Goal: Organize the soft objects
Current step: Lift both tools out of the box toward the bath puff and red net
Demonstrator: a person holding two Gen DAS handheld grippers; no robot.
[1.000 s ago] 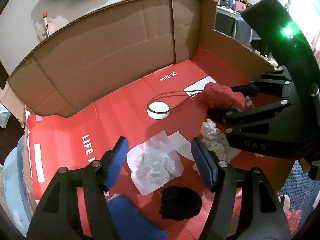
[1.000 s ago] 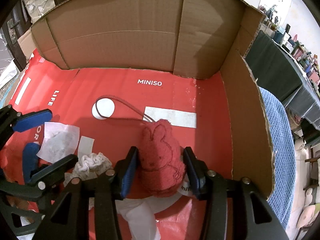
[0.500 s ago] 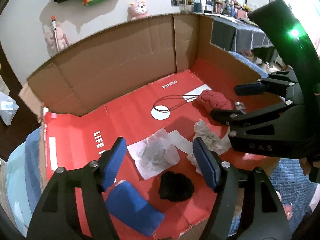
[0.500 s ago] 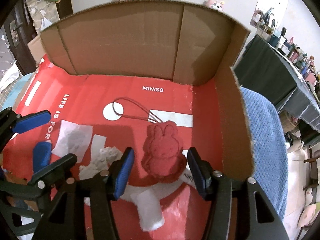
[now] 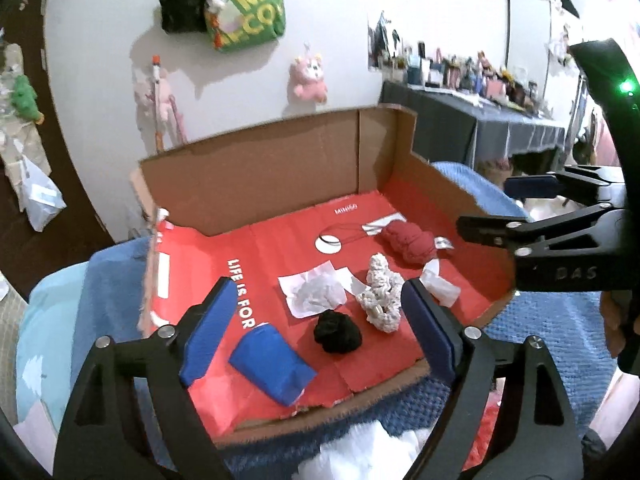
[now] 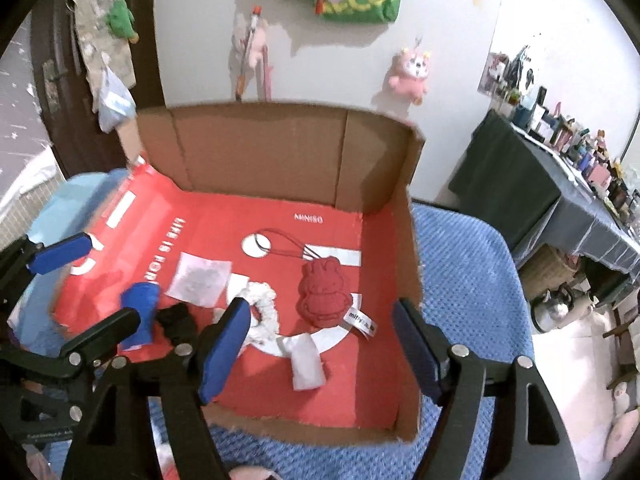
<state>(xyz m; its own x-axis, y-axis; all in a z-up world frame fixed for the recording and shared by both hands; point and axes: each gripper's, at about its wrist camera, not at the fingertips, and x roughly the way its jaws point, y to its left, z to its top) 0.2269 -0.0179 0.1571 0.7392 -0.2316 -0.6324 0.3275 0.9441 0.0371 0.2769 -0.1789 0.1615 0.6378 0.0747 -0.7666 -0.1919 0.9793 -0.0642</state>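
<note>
Both grippers hover wide open and empty above the cardboard box (image 6: 408,240); right gripper (image 6: 320,344) should drop straight onto the red bunny plush (image 6: 322,298) just ahead, left gripper (image 5: 316,328) holding clear.

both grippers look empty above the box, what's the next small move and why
Probably lower the open left gripper onto the black soft item, which lies almost between its fingers near the front edge of the cardboard box. The right gripper is open too, holding nothing, and the red bunny plush already lies flat inside.
</note>
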